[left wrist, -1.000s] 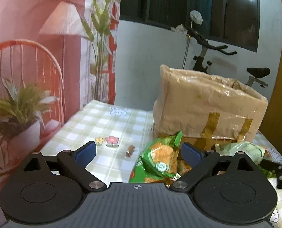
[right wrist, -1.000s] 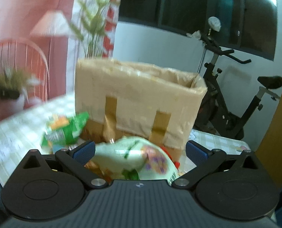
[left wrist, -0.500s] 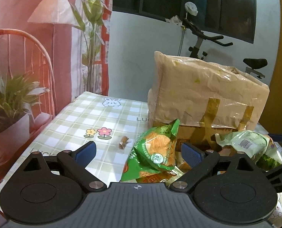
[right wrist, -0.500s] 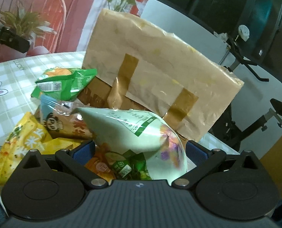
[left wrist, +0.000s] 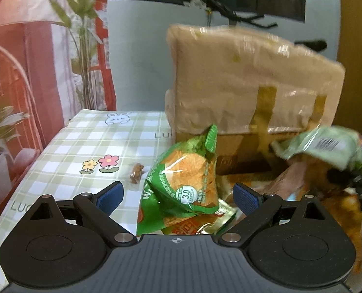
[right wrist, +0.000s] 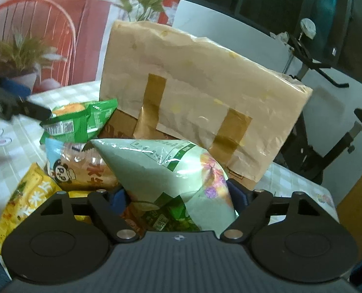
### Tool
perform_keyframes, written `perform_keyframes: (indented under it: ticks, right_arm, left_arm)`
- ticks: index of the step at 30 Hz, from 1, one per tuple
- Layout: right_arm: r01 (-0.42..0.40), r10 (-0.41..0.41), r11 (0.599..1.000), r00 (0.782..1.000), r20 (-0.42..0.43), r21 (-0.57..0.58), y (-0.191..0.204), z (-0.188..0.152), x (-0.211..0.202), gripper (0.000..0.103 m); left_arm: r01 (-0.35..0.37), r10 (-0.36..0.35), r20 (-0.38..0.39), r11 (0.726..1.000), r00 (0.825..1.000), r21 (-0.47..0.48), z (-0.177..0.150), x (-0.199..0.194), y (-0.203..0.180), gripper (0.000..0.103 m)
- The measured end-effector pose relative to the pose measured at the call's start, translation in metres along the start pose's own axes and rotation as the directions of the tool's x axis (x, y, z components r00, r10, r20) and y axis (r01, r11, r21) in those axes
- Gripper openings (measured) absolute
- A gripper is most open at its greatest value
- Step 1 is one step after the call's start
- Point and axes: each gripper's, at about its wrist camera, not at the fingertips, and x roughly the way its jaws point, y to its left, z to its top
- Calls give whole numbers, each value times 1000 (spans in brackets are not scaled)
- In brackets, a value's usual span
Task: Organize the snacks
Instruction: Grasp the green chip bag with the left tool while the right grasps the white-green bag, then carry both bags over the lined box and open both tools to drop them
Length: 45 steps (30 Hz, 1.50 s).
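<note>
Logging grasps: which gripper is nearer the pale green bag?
Right. The right gripper straddles the pale green bag; the left gripper straddles another bag beside it.

Landmark: green-checked tablecloth (left wrist: 88,146). Printed on it are a white rabbit (left wrist: 117,118) and two flowers (left wrist: 100,163). Behind its far edge hangs a red backdrop (left wrist: 22,61) showing a lamp, a plant and a chair. An exercise bike (right wrist: 327,131) stands beyond its right side.
</note>
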Motion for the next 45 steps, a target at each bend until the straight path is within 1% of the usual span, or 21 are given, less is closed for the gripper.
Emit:
perform_keyframes:
  ticks: [5, 8, 11, 12, 13, 14, 15, 16, 19, 20, 24, 30, 34, 38, 45]
  right_arm:
    - [-2, 2, 1000, 1000, 2, 21, -3, 3, -2, 80]
    - [-6, 6, 999, 1000, 1, 32, -4, 5, -2, 80]
    - [-7, 7, 999, 1000, 1, 39, -3, 4, -2, 80]
    - [-8, 8, 999, 1000, 1, 41, -3, 3, -2, 80]
    - [-9, 9, 999, 1000, 2, 43, -3, 2, -3, 80]
    - [-10, 10, 999, 1000, 4, 46, -3, 2, -3, 80]
    - [-11, 11, 999, 1000, 6, 49, -3, 2, -3, 80]
    - [-12, 11, 999, 1000, 8, 52, -3, 2, -4, 80]
    - [-15, 14, 998, 1000, 19, 62, -6, 3, -8, 79]
    - [-17, 15, 998, 999, 28, 68, -7, 4, -10, 79]
    - [-29, 25, 997, 998, 55, 78, -10, 7, -20, 79]
    - [-44, 33, 993, 994, 102, 108, -17, 12, -40, 78]
    - [-59, 40, 990, 989, 142, 131, -22, 19, -58, 78]
    - [-94, 57, 977, 979, 194, 189, -33, 31, -80, 78]
    - [-159, 80, 953, 953, 293, 257, -54, 67, -109, 78]
  left_arm:
    - [-15, 17, -46, 999, 999, 43, 0, 26, -3, 98]
    - [-4, 6, -49, 1000, 999, 26, 2, 34, 0, 98]
    - [-35, 35, -69, 999, 997, 11, 4, 45, 3, 97]
    - [-46, 47, -77, 999, 996, 10, 4, 48, 3, 95]
    - [-49, 50, -84, 999, 995, 13, 4, 50, 4, 83]
    - [-42, 43, -90, 999, 995, 17, 3, 51, 4, 76]
    - [-38, 40, -95, 999, 995, 24, 3, 52, 4, 75]
    - [-35, 37, -89, 999, 995, 26, 3, 50, 4, 72]
    - [5, -4, -63, 1000, 998, 20, 3, 38, 6, 69]
    - [8, -7, -55, 1000, 998, 17, 3, 34, 5, 69]
    - [7, -7, -11, 1000, 1000, 1, 9, 12, 4, 69]
    - [8, -6, 70, 999, 998, -34, 27, -25, 9, 69]
    - [16, -10, 136, 999, 991, -43, 44, -51, 9, 69]
    - [32, -21, 206, 998, 978, -52, 60, -77, 3, 69]
    - [89, -66, 280, 993, 958, -73, 88, -97, -10, 69]
